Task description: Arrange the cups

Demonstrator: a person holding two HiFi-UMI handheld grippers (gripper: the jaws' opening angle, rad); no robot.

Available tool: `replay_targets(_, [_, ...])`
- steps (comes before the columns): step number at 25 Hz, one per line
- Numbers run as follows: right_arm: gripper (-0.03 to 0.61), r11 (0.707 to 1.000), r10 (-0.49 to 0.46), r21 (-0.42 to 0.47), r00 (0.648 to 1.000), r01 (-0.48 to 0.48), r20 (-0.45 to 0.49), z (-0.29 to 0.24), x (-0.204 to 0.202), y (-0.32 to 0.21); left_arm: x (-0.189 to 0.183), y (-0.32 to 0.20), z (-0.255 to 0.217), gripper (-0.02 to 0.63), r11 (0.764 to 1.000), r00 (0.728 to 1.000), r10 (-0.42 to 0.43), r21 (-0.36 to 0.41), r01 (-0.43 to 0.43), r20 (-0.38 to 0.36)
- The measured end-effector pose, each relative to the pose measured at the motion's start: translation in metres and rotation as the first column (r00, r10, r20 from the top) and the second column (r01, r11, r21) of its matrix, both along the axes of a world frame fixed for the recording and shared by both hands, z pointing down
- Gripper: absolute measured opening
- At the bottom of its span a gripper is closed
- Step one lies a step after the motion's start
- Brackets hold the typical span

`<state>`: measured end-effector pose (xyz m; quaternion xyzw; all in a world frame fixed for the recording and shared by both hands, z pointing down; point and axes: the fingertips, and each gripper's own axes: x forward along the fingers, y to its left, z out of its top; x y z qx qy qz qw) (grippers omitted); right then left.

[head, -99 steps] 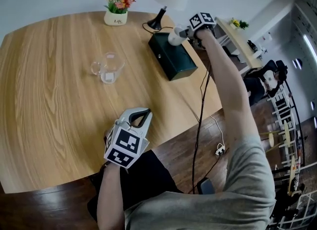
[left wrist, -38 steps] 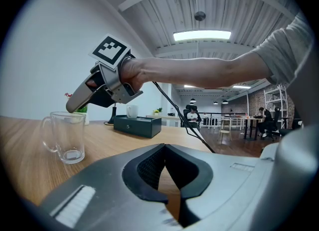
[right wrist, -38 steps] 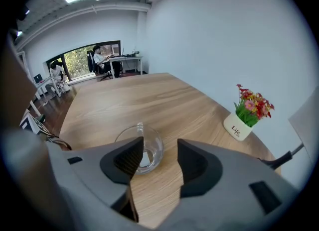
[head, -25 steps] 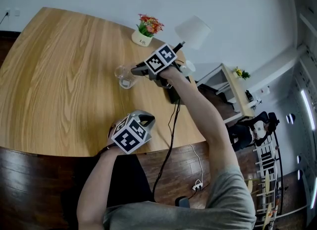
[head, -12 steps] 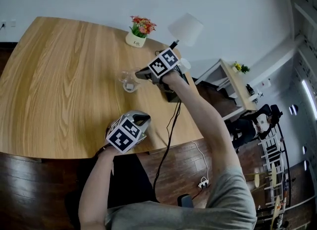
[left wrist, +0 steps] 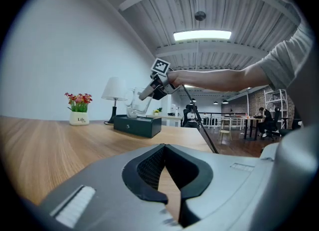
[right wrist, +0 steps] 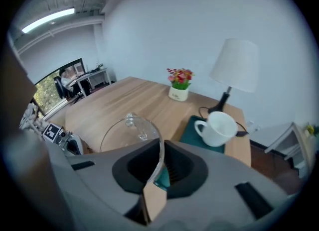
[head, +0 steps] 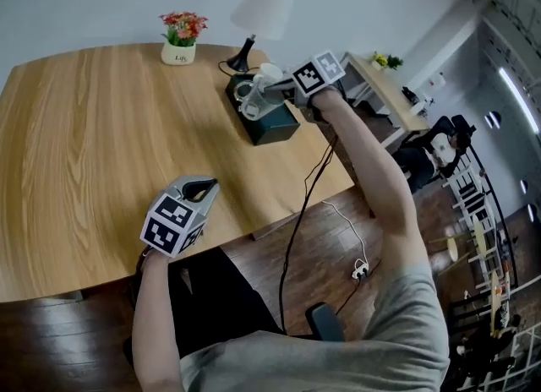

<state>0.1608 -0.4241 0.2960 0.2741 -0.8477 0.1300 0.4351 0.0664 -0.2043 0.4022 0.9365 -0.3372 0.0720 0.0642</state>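
Now right hand-held gripper (head: 260, 89) clamps glass cup (right wrist: 130, 125) (by its rim).

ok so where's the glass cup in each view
Head view: glass cup top centre, held in the right gripper.
Left gripper view: left of centre, mid height, held in the air.
Right gripper view: lower centre, its rim clamped between the jaws.
Shared landmark: the lamp.
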Motion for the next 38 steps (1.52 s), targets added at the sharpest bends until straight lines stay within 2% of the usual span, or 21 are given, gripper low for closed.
replay_targets(5, [0.034, 0.983, 0.179, 0.034, 0.983, -0.178, -0.038, -0.016, 0.096, -0.03, 0.001, -0.001, -0.001, 0.009, 1.0, 1.0, 0.0, 0.002, 0.0, -0.004])
replay_targets(10, [0.034, 0.962, 0.272, 0.02, 0.961, -0.272, -0.039, -0.006, 0.138, -0.047, 0.001, 0.001, 0.0, 0.009, 1.0, 1.0, -0.002, 0.001, 0.002, -0.003])
replay_targets(15, [0.034, 0.957, 0.287, -0.033, 0.957, -0.288, -0.038, 0.008, 0.132, -0.06, 0.0, -0.001, -0.002, 0.009, 1.0, 1.0, -0.015, 0.0, 0.015, -0.005])
replay_targets(22, [0.035, 0.951, 0.292, -0.079, 0.952, -0.299, -0.091, 0.033, 0.125, -0.077, 0.0, -0.001, 0.0, 0.009, 1.0, 1.0, -0.012, -0.001, 0.012, -0.005])
replay_targets(25, [0.038, 0.949, 0.294, -0.098, 0.954, -0.299, -0.059, 0.035, 0.121, -0.081, -0.001, -0.002, -0.001, 0.009, 1.0, 1.0, -0.012, 0.0, 0.012, -0.005])
replay_targets(29, [0.066, 0.948, 0.311, -0.049, 0.949, -0.314, -0.06, 0.033, 0.123, -0.088, -0.002, -0.001, -0.001, 0.009, 1.0, 1.0, -0.013, 0.001, 0.013, -0.006])
replay_targets(34, [0.067, 0.952, 0.304, -0.001, 0.95, -0.305, -0.077, 0.028, 0.128, -0.089, -0.001, -0.001, 0.0, 0.009, 1.0, 1.0, -0.012, 0.001, 0.012, -0.004])
replay_targets(38, [0.066, 0.953, 0.3, 0.056, 0.953, -0.298, -0.049, 0.011, 0.129, -0.09, 0.0, -0.002, 0.0, 0.009, 1.0, 1.0, -0.014, 0.0, 0.014, -0.006])
